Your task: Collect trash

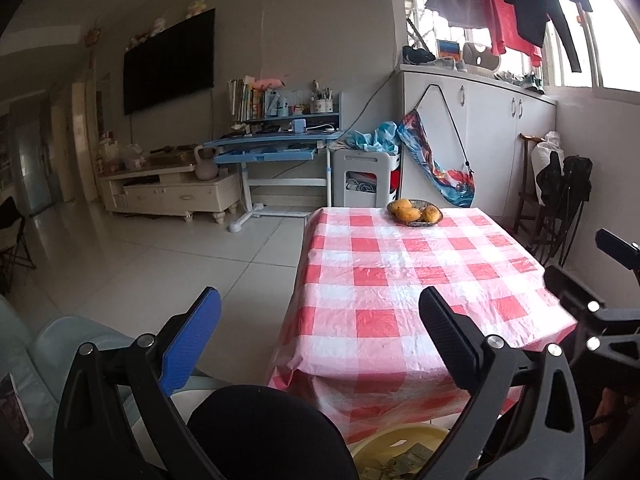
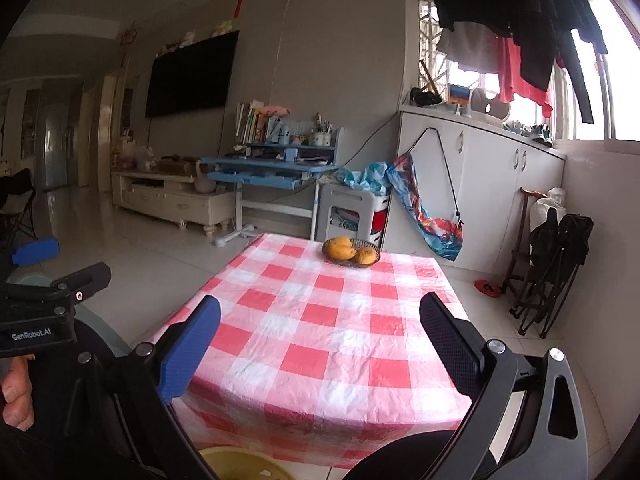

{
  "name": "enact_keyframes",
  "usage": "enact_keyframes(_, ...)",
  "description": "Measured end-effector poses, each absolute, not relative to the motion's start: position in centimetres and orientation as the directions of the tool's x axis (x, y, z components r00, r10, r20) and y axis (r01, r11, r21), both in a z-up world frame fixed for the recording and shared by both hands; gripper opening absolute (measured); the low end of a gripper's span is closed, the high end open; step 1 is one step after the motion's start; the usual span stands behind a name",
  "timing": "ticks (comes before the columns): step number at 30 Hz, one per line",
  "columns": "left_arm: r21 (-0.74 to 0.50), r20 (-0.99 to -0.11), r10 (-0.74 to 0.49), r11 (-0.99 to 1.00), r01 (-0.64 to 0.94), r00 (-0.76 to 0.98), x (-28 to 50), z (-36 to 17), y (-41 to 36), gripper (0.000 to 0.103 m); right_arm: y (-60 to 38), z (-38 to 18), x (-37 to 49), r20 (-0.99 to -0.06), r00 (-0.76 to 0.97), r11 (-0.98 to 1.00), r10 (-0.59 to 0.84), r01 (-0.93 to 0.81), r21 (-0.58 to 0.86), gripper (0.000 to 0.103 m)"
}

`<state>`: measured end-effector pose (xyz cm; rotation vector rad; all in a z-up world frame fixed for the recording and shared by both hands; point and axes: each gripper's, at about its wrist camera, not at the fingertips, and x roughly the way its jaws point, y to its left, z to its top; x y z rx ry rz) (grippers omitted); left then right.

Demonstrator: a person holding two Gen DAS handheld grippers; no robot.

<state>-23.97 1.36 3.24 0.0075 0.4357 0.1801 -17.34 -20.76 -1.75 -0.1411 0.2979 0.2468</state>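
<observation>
Left gripper (image 1: 320, 340): fingers apart, empty
Right gripper (image 2: 320, 340): fingers apart, empty
Yellow basin (image 1: 400, 446): below table edge
Checked tablecloth (image 2: 340, 340): bare except fruit basket (image 2: 351, 253)

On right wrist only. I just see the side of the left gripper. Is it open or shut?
Observer: Open. In the left wrist view the left gripper has its blue and black fingers wide apart, with nothing between them.
Operator: The yellow basin is cut off at my bottom edge. Anything in it?
Observer: Yes. The yellow basin holds what look like paper scraps. They are too small to identify further.
Operator: Anything further left of that gripper?
Observer: A pale blue-green seat, with a printed paper lying on it at the frame edge.
</observation>
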Motion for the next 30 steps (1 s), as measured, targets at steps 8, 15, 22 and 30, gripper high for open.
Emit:
enact_keyframes(8, 0.032, -0.42, 0.175, 0.983, -0.178, 0.891, -23.81, 3.02, 1.38, 0.096, -20.68, -2.28, -17.28, -0.316, 0.926, 0.962, 0.208, -0.252, -0.105, 0.095)
enact_keyframes(15, 0.051, -0.408, 0.181, 0.983, -0.175, 0.895, -23.8, 3.06, 0.82, 0.096, -20.81, -2.34, -17.3, -0.319, 0.929, 0.962, 0.187, -0.238, -0.131, 0.095)
enact_keyframes(22, 0.044, -0.408, 0.185, 0.982, -0.183, 0.894, -23.7, 3.19, 0.75, 0.096, -21.06, -2.35, -17.28, -0.319, 0.931, 0.963, 0.175, -0.229, -0.143, 0.095)
enact_keyframes(30, 0.057, -0.404, 0.19, 0.981, -0.183, 0.895, -23.56, 3.24, 0.52, 0.096, -21.25, -2.33, -17.29, -0.321, 0.933, 0.963, 0.162, -0.22, -0.154, 0.095)
